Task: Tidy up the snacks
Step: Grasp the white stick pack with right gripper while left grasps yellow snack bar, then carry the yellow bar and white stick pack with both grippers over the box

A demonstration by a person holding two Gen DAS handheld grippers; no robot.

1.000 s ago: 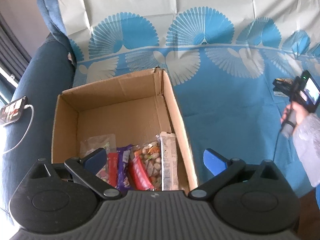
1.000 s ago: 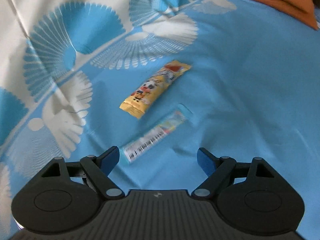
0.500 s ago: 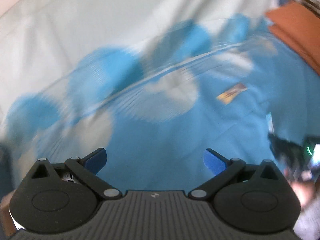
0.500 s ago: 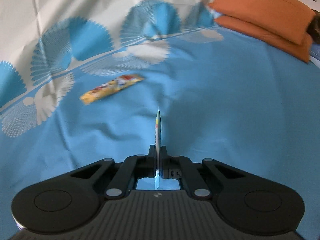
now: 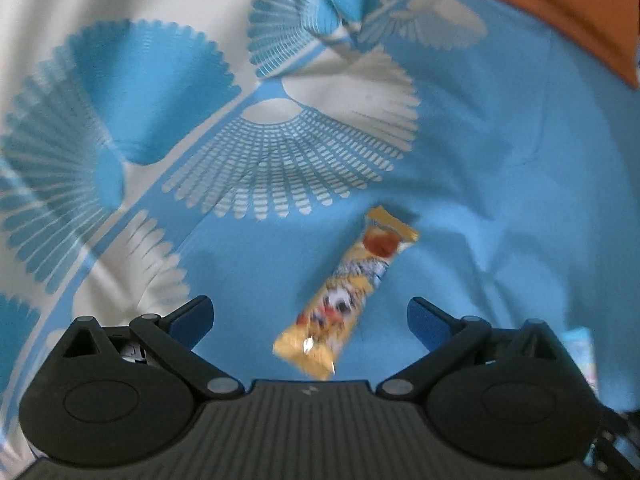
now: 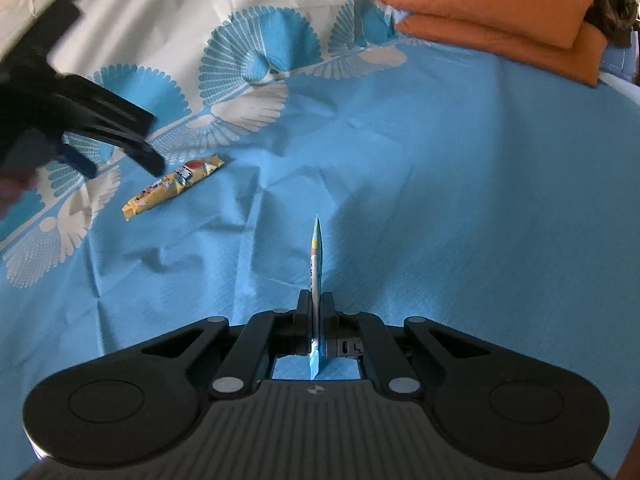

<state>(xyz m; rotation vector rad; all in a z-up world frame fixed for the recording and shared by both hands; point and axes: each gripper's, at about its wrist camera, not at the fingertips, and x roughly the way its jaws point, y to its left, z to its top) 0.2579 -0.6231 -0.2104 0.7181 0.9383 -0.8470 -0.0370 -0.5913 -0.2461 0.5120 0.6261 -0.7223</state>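
A yellow snack bar (image 5: 346,298) lies on the blue patterned bedspread, its near end between the open jaws of my left gripper (image 5: 310,318), which hovers over it without touching. The same bar (image 6: 173,186) shows in the right wrist view, with the left gripper (image 6: 120,160) just above its left end. My right gripper (image 6: 316,304) is shut on a thin flat blue-and-white snack packet (image 6: 316,258), held edge-on and lifted off the cloth. The cardboard box is out of view.
The bedspread (image 6: 460,200) is blue with white and blue fan prints toward the back. Orange cushions (image 6: 504,12) are stacked at the far right. A dark object (image 6: 614,0) sits on them.
My left gripper swung away from the snack box to above the yellow bar. My right gripper shut on the thin packet and lifted it; the view has shifted right.
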